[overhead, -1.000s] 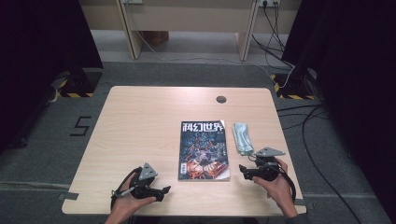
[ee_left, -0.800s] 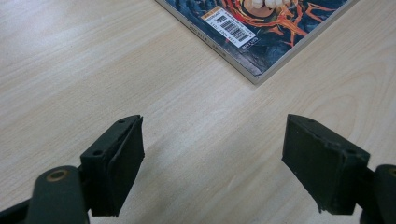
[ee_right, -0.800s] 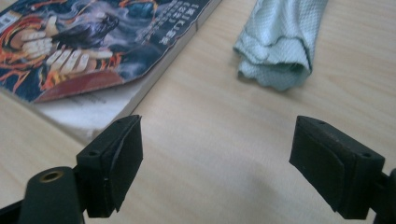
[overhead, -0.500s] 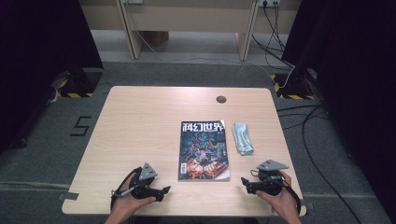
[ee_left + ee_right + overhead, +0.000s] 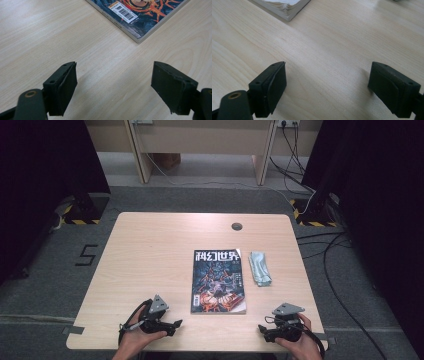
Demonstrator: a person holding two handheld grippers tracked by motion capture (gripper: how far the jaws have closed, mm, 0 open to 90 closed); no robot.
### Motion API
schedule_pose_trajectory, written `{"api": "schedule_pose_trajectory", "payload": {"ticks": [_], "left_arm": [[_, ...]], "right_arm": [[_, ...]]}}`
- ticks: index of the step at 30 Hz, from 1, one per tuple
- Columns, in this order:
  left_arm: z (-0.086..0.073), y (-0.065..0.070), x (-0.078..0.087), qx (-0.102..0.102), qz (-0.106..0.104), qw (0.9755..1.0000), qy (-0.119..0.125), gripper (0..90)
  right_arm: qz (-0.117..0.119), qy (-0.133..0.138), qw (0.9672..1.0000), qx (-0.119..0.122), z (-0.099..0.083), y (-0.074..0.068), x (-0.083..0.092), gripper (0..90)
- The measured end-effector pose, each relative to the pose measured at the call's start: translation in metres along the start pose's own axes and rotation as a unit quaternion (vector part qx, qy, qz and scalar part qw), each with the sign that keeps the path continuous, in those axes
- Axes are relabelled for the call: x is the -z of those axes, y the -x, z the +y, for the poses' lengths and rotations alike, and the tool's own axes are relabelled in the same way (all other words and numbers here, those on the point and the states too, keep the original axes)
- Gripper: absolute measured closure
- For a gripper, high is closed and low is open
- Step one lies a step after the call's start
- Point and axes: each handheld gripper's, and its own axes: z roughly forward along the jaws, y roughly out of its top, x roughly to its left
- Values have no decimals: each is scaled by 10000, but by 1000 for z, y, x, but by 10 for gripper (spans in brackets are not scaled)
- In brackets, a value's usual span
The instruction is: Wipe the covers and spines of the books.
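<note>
A person rests 2 hand-held tongs on the near edge of a pale wooden tabletop [image 5: 150, 250], flanking a closed magazine [image 5: 218, 281] that lies flat near the centre. The left tongs [image 5: 176, 324] sit at about 8 o'clock from the magazine, the right tongs [image 5: 262, 330] at about 4 o'clock; in both gripper views the black jaws stand wide apart with nothing between them, bare wood below. A small folded blue-grey packet [image 5: 260, 268] lies just beside the magazine at its 3 o'clock, apart from it. From the left gripper view, the magazine's barcode corner [image 5: 125, 15] lies ahead at roughly 1 o'clock, close but untouched. Judged from this layout, the magazine is the likely target: a clean pickup would mean sliding 1 jaw low under a near corner, keeping the tongs flat to the wood so the cover does not buckle.
</note>
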Motion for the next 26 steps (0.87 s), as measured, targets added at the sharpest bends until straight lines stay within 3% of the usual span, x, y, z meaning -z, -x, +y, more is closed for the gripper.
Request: {"api": "schedule_pose_trajectory", "payload": {"ticks": [4, 5, 26], "left_arm": [[0, 0, 0, -3, -10, 10000, 8, 201], [0, 0, 0, -3, -10, 10000, 8, 201], [0, 0, -1, -1, -4, 10000, -6, 201]], "right_arm": [[8, 23, 10000, 0, -1, 0, 0, 149], [20, -6, 9999, -101, -1, -2, 1, 147], [27, 30, 10000, -36, -1, 0, 0, 142]]}}
